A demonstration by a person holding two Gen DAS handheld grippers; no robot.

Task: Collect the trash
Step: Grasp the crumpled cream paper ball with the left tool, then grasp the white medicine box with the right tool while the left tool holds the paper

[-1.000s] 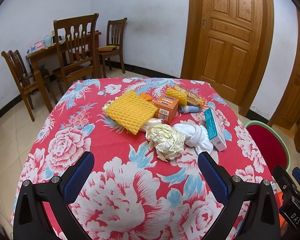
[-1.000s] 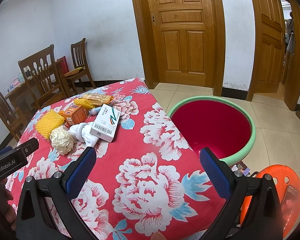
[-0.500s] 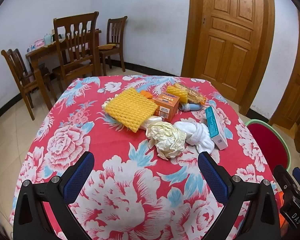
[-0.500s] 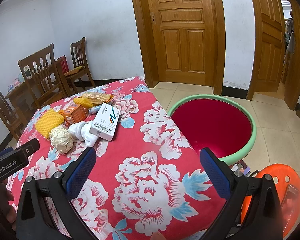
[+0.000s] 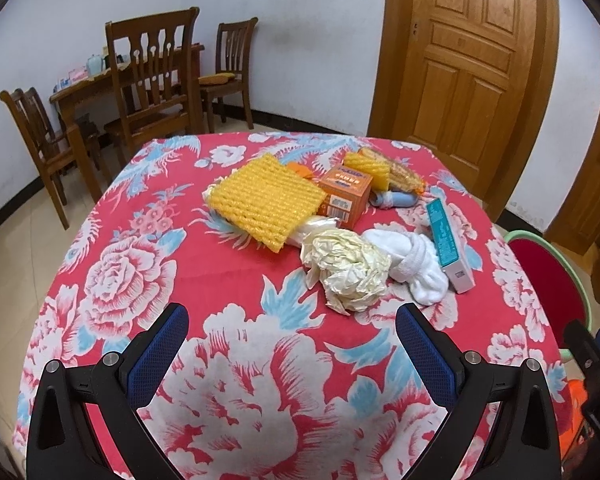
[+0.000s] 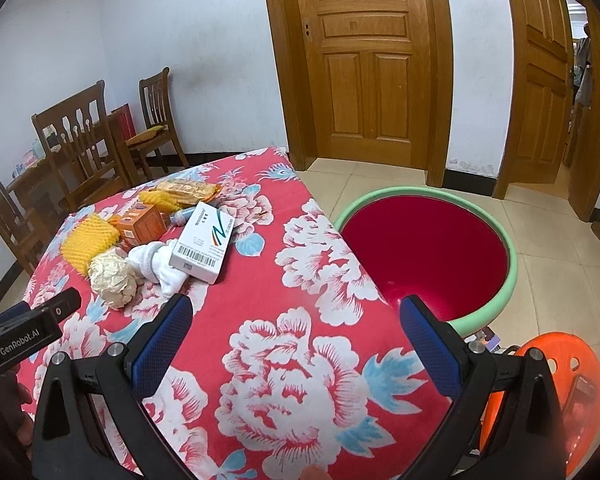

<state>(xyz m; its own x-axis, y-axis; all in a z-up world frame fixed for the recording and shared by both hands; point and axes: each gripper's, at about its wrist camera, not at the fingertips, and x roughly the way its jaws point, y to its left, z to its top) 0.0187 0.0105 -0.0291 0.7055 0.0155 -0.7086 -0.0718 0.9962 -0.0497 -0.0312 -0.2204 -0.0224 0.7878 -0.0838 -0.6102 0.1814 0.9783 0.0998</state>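
- Trash lies in a loose cluster on the red floral tablecloth (image 5: 236, 344), in the upper middle of the left wrist view and at the left middle of the right wrist view.
- At the centre of the left wrist view sits a yellow foam net (image 5: 266, 204), its right corner overlapping an orange carton (image 5: 346, 194).
- Just below it is a crumpled cream paper ball (image 5: 350, 268), touching a white rolled sock (image 5: 412, 270) on its right.
- A long white box (image 6: 204, 248) with a barcode leans on the sock; from the left wrist camera its teal side (image 5: 448, 248) shows.
- Further up the frame, behind the carton, lie a second yellow net piece (image 5: 368, 166), a clear snack wrapper (image 5: 406, 174) and a small blue tube (image 5: 396, 200).
- The left gripper (image 5: 292, 336) hangs at the bottom of its frame, blue pads spread wide, nothing between them, short of the paper ball.
- The right gripper (image 6: 296, 328) is likewise spread and empty, low in its frame over the table's right edge.
- A red basin with a green rim (image 6: 512, 256) stands on the floor right of the table, centre right of the right wrist view.
- An orange stool (image 6: 556, 368) shows at lower right.
- Wooden chairs (image 5: 152, 80) and doors (image 6: 364, 60) fill the upper background.
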